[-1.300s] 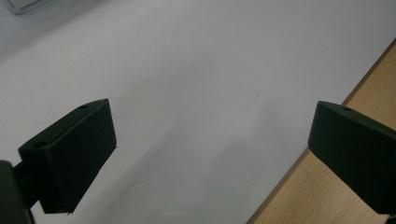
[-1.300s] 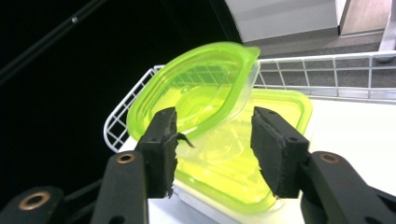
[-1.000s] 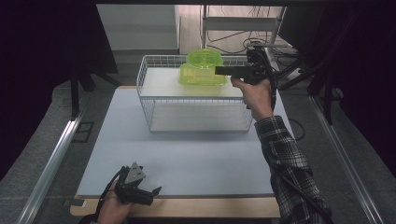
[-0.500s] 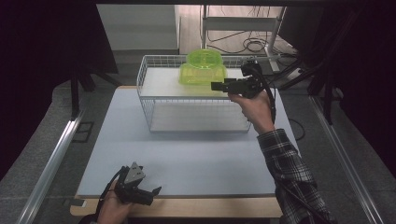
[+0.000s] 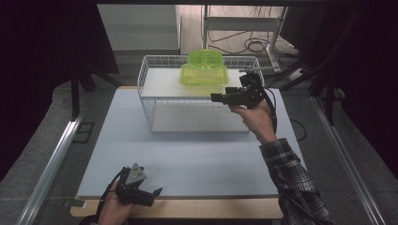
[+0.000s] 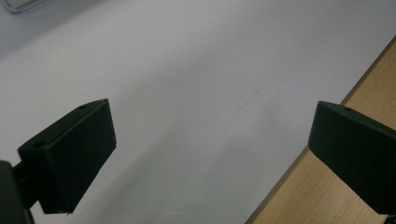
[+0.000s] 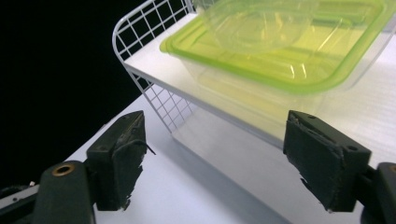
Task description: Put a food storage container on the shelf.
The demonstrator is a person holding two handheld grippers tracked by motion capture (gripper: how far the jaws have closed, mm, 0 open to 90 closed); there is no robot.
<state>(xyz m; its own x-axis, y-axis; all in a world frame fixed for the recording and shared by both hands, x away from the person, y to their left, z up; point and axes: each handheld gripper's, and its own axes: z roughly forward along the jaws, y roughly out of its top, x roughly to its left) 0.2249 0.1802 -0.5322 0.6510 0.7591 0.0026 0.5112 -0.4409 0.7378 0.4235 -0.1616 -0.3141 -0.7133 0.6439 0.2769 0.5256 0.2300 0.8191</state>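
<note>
The green box (image 5: 204, 70) sits on the wire rack's (image 5: 155, 101) top shelf, upper centre of the high view. The right gripper (image 5: 217, 98), jaws just opened and empty, hangs just right of and apparently below it. The left gripper (image 5: 157, 192), also open, rests lower left.

right gripper (image 5: 217, 98) raised, jaws just opening, left gripper (image 5: 157, 192) open

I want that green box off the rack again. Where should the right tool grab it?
Judging by its pose, grip the box by the near right edge of its rim, coming level from the rack's right end: the lip juts out there, and the right tool already stands open beside it.
</note>
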